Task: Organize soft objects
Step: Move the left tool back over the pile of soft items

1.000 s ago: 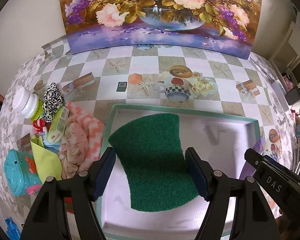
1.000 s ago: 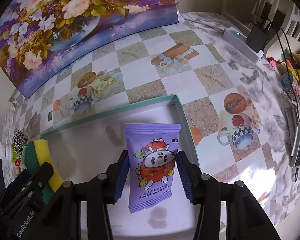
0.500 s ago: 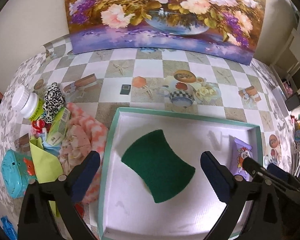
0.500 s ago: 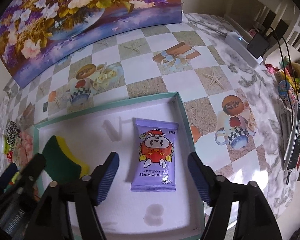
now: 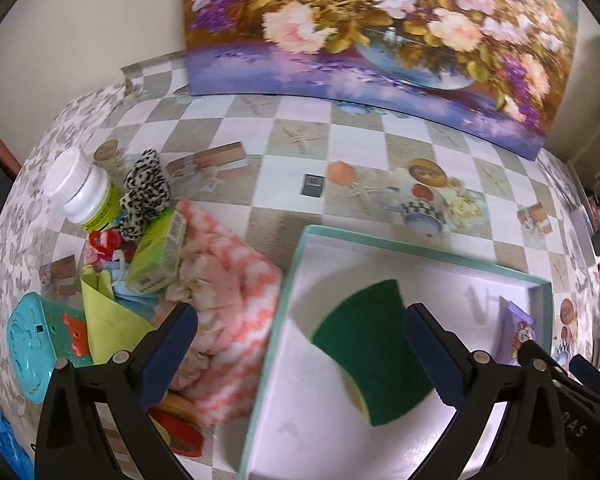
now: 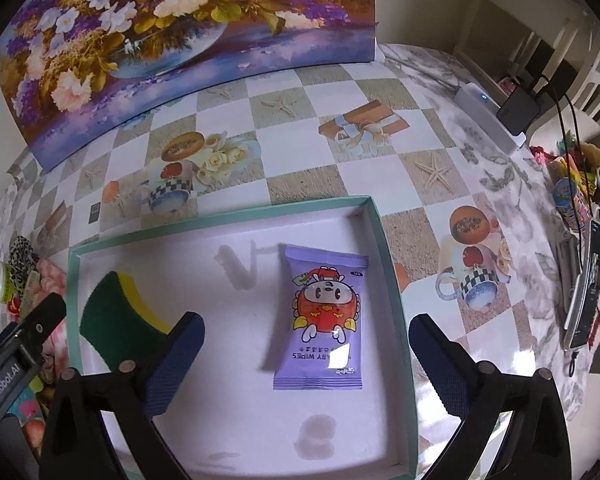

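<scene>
Tabletop [image 6: 380,168], checked oilcloth with printed cups and starfish: carries a shallow teal-rimmed white cardboard tray [image 6: 392,280]. In the tray lie a green-and-yellow scouring sponge [image 5: 374,350] on the left and a purple foil wipes pack [image 6: 322,320] on the right, well apart. Left of the tray, unsorted: a pink-and-white fluffy cloth [image 5: 236,292], a leopard-print scrunchie [image 5: 146,192], a white-capped bottle [image 5: 80,192].

Left tongs [image 5: 300,344]: jaws wide apart, straddling the tray's left wall, empty. Right tongs [image 6: 306,360]: jaws opening, pack below, untouched.

Judgement: both placements done; next, the left tongs fetch the cloth.

Legible: "BABY WIPES" on the pack; "GenRobot.AI" on the left tool body.
</scene>
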Demonstrator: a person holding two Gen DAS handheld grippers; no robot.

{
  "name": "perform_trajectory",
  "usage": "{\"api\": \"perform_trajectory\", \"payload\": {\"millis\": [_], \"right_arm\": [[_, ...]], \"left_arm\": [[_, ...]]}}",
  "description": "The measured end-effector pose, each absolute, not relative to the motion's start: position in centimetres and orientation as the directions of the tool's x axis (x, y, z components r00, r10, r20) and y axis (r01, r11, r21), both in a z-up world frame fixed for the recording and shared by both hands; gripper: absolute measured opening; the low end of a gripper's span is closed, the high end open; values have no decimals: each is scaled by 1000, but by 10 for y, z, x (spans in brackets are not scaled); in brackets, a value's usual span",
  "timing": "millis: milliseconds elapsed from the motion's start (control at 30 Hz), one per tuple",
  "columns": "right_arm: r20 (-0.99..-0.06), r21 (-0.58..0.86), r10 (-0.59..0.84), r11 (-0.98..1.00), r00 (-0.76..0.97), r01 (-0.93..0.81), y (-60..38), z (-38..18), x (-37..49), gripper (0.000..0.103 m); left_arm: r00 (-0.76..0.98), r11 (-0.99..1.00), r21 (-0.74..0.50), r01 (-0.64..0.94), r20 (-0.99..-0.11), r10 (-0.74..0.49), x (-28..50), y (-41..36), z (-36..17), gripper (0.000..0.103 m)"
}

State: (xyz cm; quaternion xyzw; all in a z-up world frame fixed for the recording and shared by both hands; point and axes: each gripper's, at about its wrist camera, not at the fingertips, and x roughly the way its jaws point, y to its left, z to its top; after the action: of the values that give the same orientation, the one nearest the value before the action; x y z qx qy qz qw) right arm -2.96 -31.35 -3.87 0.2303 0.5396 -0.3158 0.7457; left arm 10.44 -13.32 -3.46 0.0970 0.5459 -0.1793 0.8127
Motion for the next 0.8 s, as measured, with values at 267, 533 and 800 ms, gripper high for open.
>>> {"api": "perform_trajectory", "payload": {"millis": [267,533,800], "right_arm": [[-939,75,-195,687,283,723,-303,-27,-22,103],[-884,145,-215,720,416,679,-277,20,-6,103],[-848,166,-200,778,490,606,-239,49,16,103]], "left_arm": [[336,928,-52,370,-923,-185,122,-108,-23,103],[408,943,15,333,-904,-129,136,-73,14,103],[468,965,57,255,-881,-72,154,-16,40,103]]}}
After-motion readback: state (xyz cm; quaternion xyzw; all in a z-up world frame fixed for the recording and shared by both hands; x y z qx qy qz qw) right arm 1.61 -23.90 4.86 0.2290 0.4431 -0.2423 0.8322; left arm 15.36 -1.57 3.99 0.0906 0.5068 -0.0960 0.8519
